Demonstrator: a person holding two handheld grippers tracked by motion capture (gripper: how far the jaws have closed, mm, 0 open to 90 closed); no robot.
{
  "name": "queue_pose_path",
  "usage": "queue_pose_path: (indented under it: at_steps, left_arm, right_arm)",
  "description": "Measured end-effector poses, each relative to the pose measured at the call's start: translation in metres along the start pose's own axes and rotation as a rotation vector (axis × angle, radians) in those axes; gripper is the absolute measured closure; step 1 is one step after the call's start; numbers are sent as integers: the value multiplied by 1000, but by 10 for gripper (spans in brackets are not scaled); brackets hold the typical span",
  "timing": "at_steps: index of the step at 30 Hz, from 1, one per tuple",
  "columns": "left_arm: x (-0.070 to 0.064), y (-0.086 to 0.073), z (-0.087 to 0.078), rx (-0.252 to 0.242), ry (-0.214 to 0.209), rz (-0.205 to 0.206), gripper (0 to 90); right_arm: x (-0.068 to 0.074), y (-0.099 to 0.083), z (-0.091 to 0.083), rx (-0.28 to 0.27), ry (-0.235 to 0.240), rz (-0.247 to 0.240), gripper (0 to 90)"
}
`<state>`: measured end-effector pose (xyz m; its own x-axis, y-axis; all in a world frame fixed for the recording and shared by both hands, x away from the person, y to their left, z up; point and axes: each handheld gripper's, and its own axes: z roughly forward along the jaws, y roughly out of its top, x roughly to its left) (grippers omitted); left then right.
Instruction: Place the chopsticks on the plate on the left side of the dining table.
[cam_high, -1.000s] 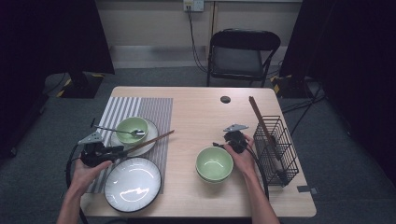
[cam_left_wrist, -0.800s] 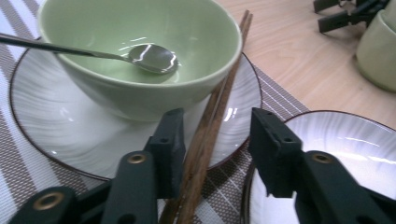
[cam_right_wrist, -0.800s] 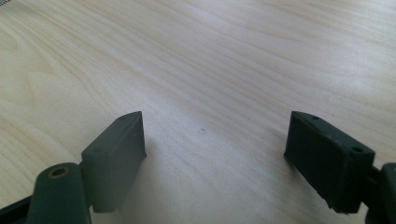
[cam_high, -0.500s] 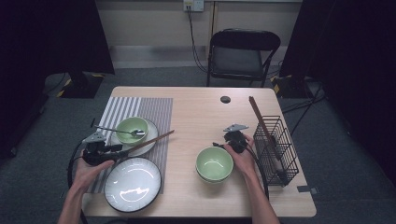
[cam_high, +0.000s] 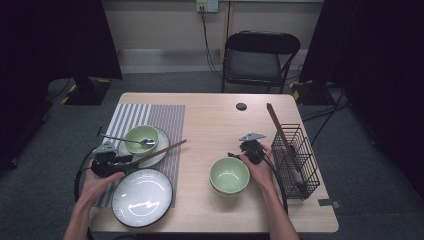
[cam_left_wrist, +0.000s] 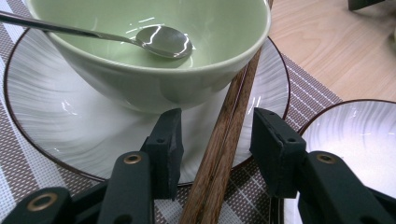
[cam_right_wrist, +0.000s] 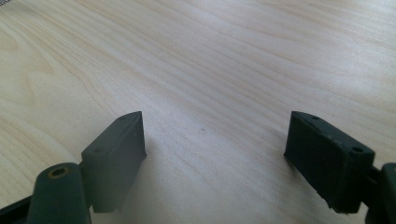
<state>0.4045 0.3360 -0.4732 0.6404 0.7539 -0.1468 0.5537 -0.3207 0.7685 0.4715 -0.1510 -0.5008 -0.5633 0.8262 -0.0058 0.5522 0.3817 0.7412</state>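
Observation:
A pair of brown chopsticks (cam_left_wrist: 227, 140) lies slanted across the rim of a small white plate (cam_left_wrist: 56, 126), beside the green bowl (cam_left_wrist: 154, 88) that holds a metal spoon (cam_left_wrist: 163, 39). My left gripper (cam_left_wrist: 217, 149) is open, one jaw on each side of the chopsticks' near end, just above the striped placemat (cam_left_wrist: 308, 88). In the high view the left gripper (cam_high: 127, 160) sits left of the chopsticks (cam_high: 160, 151). My right gripper (cam_high: 240, 150) stands open over bare wood just behind a stacked green bowl (cam_high: 229, 175); nothing lies between its jaws (cam_right_wrist: 215, 154).
A large white plate (cam_high: 142, 197) lies at the front left, close to my left gripper. A black wire basket (cam_high: 295, 160) with a chopstick (cam_high: 277, 127) leaning out stands at the right edge. A small black disc (cam_high: 241, 106) lies at the back. A folding chair (cam_high: 260, 55) is behind the table.
My left gripper has edged to the right, so its jaws now straddle the chopsticks' near end. The right gripper has stayed still.

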Motion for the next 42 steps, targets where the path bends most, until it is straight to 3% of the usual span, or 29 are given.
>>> queue_pose_path:
  at_steps: [15, 23, 30, 42]
  left_arm:
    - [3, -5, -5, -16, 12, 20, 675]
    - [6, -8, -10, -23, 9, 11, 679]
    - [7, -8, -15, -19, 52, 19, 663]
    - [11, -9, -18, -28, 79, 33, 633]
  right_arm:
    - [0, 0, 0, 0, 0, 0, 192]
    - [0, 0, 0, 0, 0, 0, 192]
    - [0, 0, 0, 1, 0, 0, 192]
    - [0, 0, 0, 1, 1, 0, 192]
